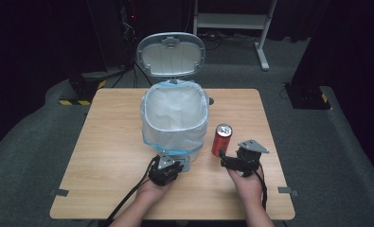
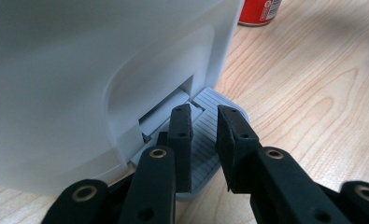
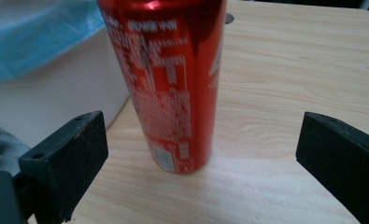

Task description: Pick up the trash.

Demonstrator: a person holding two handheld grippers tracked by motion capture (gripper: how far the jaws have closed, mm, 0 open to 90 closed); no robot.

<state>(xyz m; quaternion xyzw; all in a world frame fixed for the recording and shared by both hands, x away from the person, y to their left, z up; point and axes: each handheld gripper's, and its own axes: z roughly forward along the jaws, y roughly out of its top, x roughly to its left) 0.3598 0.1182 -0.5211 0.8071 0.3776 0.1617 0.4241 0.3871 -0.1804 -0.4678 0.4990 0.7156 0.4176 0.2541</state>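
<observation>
A wooden counter (image 1: pixel 109 156) is seen bearing a white pedal bin (image 1: pixel 174 120), lid raised, lined with a pale bag. A red can (image 1: pixel 222 139) is stood upright just beside the bin. The pedal (image 2: pixel 210 140) is pressed by the left gripper (image 2: pixel 203 121), jaws nearly clenched, nothing grasped. The right gripper (image 3: pixel 201 154) is held released, the can untouched between its jaws.

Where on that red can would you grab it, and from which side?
Grip the can around its middle, coming in level from the person's side, as the right gripper is lined up now. It stands upright on the table with straight round walls, so open jaws can close on opposite sides. The bin is close on one side, so a frontal approach looks safest.
</observation>
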